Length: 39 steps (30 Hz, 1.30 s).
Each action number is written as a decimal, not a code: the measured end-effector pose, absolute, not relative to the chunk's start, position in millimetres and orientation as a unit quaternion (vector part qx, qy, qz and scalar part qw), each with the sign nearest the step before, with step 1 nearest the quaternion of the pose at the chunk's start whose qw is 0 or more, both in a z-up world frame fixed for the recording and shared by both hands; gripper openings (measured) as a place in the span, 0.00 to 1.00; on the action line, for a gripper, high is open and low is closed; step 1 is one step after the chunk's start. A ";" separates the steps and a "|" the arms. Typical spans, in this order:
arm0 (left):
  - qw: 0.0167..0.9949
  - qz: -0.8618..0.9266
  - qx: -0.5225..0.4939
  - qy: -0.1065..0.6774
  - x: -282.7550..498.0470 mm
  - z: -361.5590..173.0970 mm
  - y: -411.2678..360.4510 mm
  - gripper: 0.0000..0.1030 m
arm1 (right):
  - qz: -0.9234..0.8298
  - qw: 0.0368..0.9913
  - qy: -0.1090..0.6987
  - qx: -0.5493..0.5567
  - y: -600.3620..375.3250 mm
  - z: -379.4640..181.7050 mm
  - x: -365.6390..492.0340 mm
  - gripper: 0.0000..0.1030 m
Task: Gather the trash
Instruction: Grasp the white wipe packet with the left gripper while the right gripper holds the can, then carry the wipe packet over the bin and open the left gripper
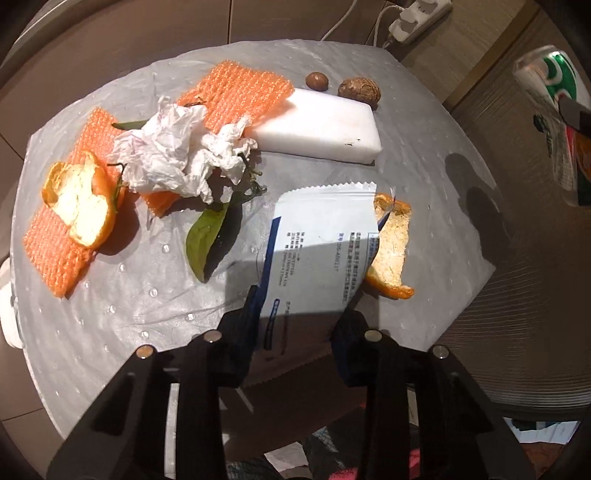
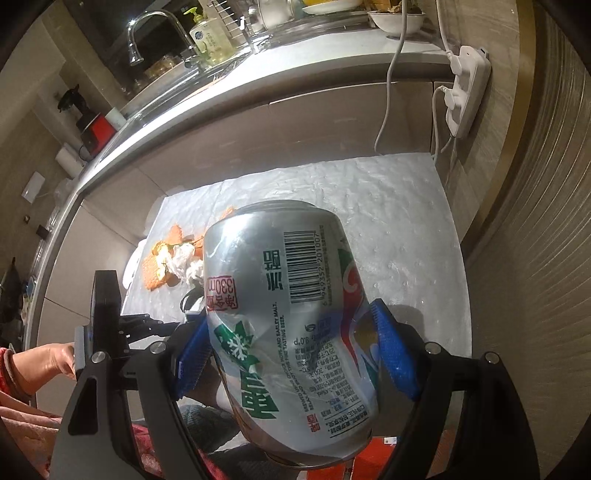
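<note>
In your left wrist view, your left gripper points steeply down at the table, and its fingers stand on either side of the near edge of a white wrapper with blue print. The jaws are narrowed around that wrapper, which sits between them, but the pads lie in shadow and you cannot tell whether they press on it. A strip of peel lies just beside the wrapper on its right, partly under its corner. A green leaf lies to the wrapper's left. Farther back a crumpled tissue rests over orange mesh, with a curled peel at the left. A white block lies behind the wrapper, and two nuts sit beyond it near the table's far edge. A power strip lies past the table. At the right edge a can shows, blurred. In your right wrist view, your right gripper is clenched on that dented can, its blue pads pressing both sides, and holds it above the table. Your left hand and its gripper show at the lower left, near the tissue pile. A sink and counter run behind.
</note>
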<state>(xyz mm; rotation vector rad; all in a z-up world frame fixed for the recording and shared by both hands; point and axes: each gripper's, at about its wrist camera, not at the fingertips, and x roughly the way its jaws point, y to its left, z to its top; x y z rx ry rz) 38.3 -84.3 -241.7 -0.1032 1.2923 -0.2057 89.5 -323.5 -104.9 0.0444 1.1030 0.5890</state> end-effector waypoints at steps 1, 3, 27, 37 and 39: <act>0.795 -0.096 -0.052 0.597 36.2 -236.6 -81.4 0.30 | 0.277 0.811 0.515 0.020 -321.8 -104.1 87.9 0.78; 0.807 -0.096 -0.049 0.580 29.4 -223.3 -74.1 0.27 | 0.280 0.811 0.513 0.022 -318.1 -102.1 87.3 0.78; 0.823 0.033 -0.079 0.561 -44.3 -203.2 175.6 0.16 | 0.399 0.779 0.484 0.014 -85.1 -46.1 12.1 0.78; 0.794 0.002 -0.050 0.606 -18.9 -293.3 226.1 0.16 | 0.372 0.777 0.508 -0.003 -11.8 -44.1 -22.3 0.78; 0.791 -0.008 -0.046 0.610 -16.6 -303.4 227.9 0.16 | 0.360 0.779 0.513 -0.004 -6.3 -44.4 -26.7 0.78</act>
